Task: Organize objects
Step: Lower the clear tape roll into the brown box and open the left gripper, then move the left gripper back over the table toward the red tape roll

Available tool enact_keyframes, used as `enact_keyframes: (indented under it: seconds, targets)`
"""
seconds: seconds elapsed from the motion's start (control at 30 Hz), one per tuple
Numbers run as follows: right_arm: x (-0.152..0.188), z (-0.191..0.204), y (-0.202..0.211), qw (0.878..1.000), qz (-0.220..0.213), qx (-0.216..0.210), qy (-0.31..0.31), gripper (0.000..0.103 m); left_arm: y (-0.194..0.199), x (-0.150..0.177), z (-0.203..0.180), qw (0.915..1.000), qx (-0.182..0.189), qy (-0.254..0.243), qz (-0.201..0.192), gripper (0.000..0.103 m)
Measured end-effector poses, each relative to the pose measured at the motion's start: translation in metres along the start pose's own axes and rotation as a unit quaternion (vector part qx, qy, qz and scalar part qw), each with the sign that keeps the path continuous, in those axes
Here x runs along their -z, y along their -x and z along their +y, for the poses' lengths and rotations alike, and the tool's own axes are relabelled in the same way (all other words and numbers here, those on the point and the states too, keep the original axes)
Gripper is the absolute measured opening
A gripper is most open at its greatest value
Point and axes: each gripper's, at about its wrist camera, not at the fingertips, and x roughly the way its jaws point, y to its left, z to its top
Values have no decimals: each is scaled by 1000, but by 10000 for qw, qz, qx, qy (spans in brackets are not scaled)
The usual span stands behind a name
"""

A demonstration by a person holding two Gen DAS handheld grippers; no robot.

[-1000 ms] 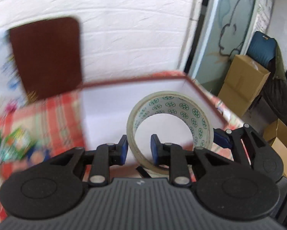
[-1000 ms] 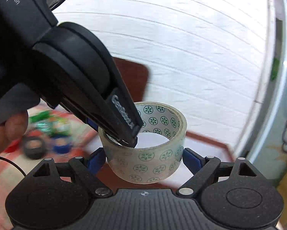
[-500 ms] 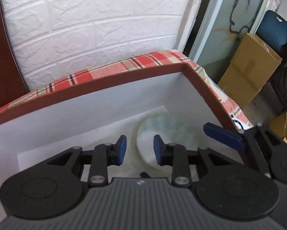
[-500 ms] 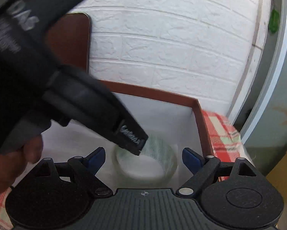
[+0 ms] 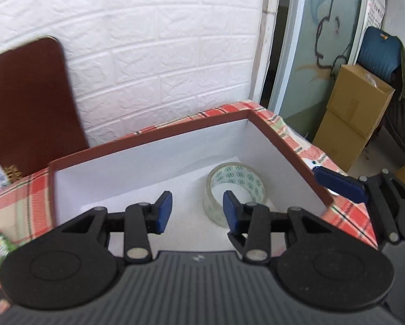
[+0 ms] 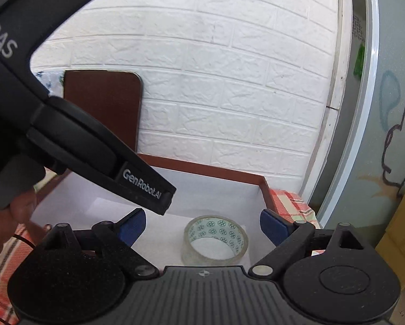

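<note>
tape spot: the tape point(image 5: 235, 189) is sitting on the white floor of the box point(image 5: 272, 132), over in its right-hand corner, lower right of centre in the left wrist view.

tape pose: lying tilted, I'd say, with the hole facing up and toward the cameras rather than flat on its side.

tape vs left gripper: the left gripper point(image 5: 197, 211) is sitting to the left of the roll; its right pad is overlapping the roll's near edge in the frame, but nothing is between the pads.

left jaws: partly spread and opening right now, pinching nothing.

tape vs right gripper: in the right wrist view the tape point(image 6: 216, 239) is sitting low in the frame, centred between the pads of the right gripper point(image 6: 203, 226), with clear gaps on both sides.

right jaws: spread wide, touching nothing.

nearer hand: hard to call; both look close, but the right one is lined up better if the roll needs a nudge.

next move guess: tape looks dropped off, so probably both are heading out for another item.
</note>
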Motion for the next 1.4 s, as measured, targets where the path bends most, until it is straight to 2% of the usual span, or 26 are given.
enact_keyframes:
  seconds: [0.07, 0.13, 0.17, 0.33, 0.57, 0.77, 1.0, 1.4]
  targets:
    - [2, 19, 28, 9999, -23, -6, -113, 91, 21, 10, 1, 10000, -28, 28, -77, 44]
    - [4, 14, 24, 9995, 11, 10, -324, 91, 40, 22, 3, 9999, -70, 19, -153, 44]
    - [-11, 5, -17, 9992, 60, -9, -402, 91, 49, 28, 3, 9997, -111, -2, -195, 44]
    - [6, 43, 4, 9949, 317, 69, -959, 92, 82, 64, 15, 9992, -311, 20, -254, 47]
    - [17, 75, 22, 9873, 925, -52, -1290, 92, 101, 103, 49, 9970, -671, 337, -171, 48]
    - [9, 112, 42, 9840, 964, 34, -1499, 92, 109, 128, 66, 9948, -943, 353, -152, 49]
    - [-3, 143, 39, 9871, 962, 16, -1280, 92, 113, 144, 89, 9926, -1101, 479, -156, 50]
    - [0, 181, 34, 9878, 1287, -381, -794, 91, 113, 169, 128, 9884, -1325, 732, -75, 51]
